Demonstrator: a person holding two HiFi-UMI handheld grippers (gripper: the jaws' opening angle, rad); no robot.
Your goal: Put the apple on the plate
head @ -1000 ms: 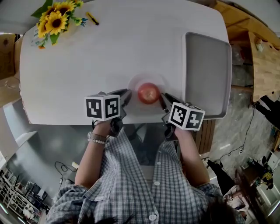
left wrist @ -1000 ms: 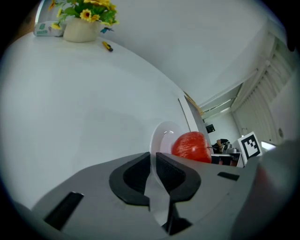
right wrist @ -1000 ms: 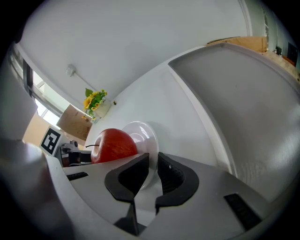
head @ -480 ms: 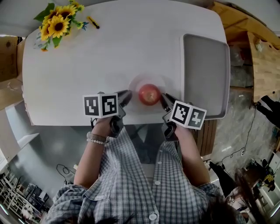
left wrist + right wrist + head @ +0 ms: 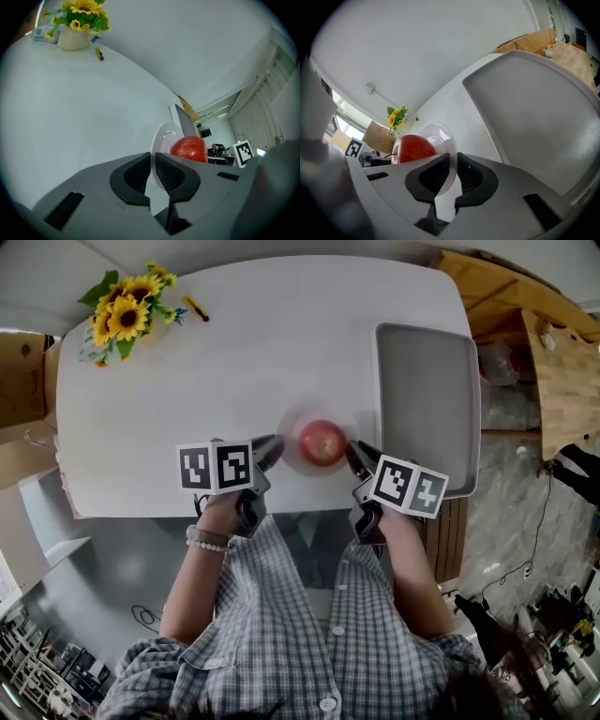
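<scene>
A red apple (image 5: 322, 442) sits on a small white plate (image 5: 292, 423) near the table's front edge. My left gripper (image 5: 277, 442) holds the plate's left rim; its jaws have just been closing, and in the left gripper view the rim (image 5: 161, 136) is pinched between the pads, with the apple (image 5: 189, 149) just beyond. My right gripper (image 5: 354, 450) is shut on the opposite rim. The right gripper view shows the plate (image 5: 440, 136) edge between its pads and the apple (image 5: 412, 147) behind them.
A large grey tray (image 5: 427, 399) lies on the table's right side, close to my right gripper. A vase of sunflowers (image 5: 127, 310) and a yellow pen (image 5: 197, 307) sit at the far left corner. The white table (image 5: 216, 371) ends just in front of the person's body.
Both grippers have risen slightly, with the plate and apple still between them. The head view has shifted a little, so the table and tray sit further left.
</scene>
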